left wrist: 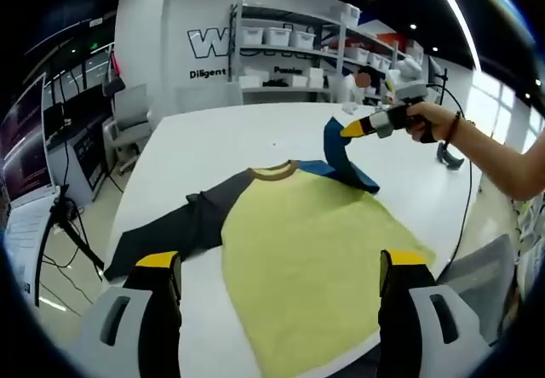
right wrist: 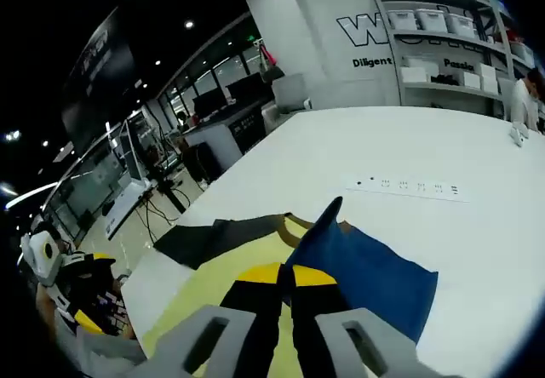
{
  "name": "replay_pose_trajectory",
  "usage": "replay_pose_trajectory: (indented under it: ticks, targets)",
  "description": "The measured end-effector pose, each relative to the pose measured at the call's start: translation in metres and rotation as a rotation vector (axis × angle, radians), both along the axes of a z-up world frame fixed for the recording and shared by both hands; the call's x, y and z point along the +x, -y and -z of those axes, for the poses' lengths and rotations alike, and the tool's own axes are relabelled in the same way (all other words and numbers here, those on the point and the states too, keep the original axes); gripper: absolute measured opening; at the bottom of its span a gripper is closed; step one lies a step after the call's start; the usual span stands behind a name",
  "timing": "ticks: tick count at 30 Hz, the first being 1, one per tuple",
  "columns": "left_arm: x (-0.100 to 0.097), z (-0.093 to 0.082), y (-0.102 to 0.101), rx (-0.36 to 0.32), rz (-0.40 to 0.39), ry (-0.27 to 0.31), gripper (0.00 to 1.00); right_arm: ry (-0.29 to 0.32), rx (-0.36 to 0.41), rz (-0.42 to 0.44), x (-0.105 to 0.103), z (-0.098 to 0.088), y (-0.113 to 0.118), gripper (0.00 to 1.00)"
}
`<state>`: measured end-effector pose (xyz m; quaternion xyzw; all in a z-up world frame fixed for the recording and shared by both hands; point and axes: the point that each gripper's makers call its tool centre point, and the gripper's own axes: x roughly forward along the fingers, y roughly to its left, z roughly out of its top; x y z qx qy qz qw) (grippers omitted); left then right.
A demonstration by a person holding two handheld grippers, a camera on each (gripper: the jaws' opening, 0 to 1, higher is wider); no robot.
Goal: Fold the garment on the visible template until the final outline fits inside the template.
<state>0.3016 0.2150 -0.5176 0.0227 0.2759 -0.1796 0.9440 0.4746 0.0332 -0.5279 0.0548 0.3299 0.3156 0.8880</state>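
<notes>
The shirt [left wrist: 315,242] lies flat on the table [left wrist: 213,140], yellow body nearest the left gripper [left wrist: 281,289], whose jaws stand wide open and empty. The right gripper [right wrist: 285,277] has pinched the blue sleeve [right wrist: 375,276], lifting it. The fabric looks light and limp; grip hems and sleeve ends.

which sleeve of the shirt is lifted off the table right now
The blue sleeve, pinched up by the right gripper; the dark grey sleeve lies flat.

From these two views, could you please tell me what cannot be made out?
- Yellow shirt's hem: cut off by the left gripper view's bottom edge.
- Blue sleeve's cuff: hidden between the right gripper's shut jaws.
- Template outline: not discernible on the white table.
</notes>
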Motion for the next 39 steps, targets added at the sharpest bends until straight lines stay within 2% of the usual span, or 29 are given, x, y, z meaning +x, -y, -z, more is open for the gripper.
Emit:
replay_pose_trajectory:
  ticks: [6, 13, 16, 20, 25, 34, 39]
  targets:
    - [-0.001, -0.015, 0.003, -0.011, 0.027, 0.065, 0.99, -0.004, -0.009, -0.061, -0.005, 0.006, -0.043, 0.00]
    - [-0.004, -0.016, -0.002, -0.027, 0.027, 0.068, 0.99, -0.004, -0.023, -0.125, -0.011, 0.011, -0.087, 0.00]
    - [-0.004, -0.016, -0.003, -0.024, 0.025, 0.075, 0.99, -0.023, -0.021, -0.156, -0.017, 0.017, -0.105, 0.00]
    - [-0.002, -0.016, -0.005, -0.022, 0.013, 0.073, 0.99, -0.010, -0.060, -0.189, -0.019, 0.026, -0.117, 0.00]
    - [0.001, -0.017, -0.005, -0.018, 0.011, 0.076, 0.99, -0.029, -0.115, -0.241, -0.032, 0.049, -0.135, 0.00]
    - [-0.002, -0.015, -0.008, -0.008, 0.007, 0.072, 0.99, -0.020, -0.107, -0.261, -0.040, 0.071, -0.157, 0.00]
    - [-0.003, -0.018, -0.012, -0.011, -0.006, 0.079, 0.99, -0.038, -0.119, -0.279, -0.045, 0.088, -0.160, 0.00]
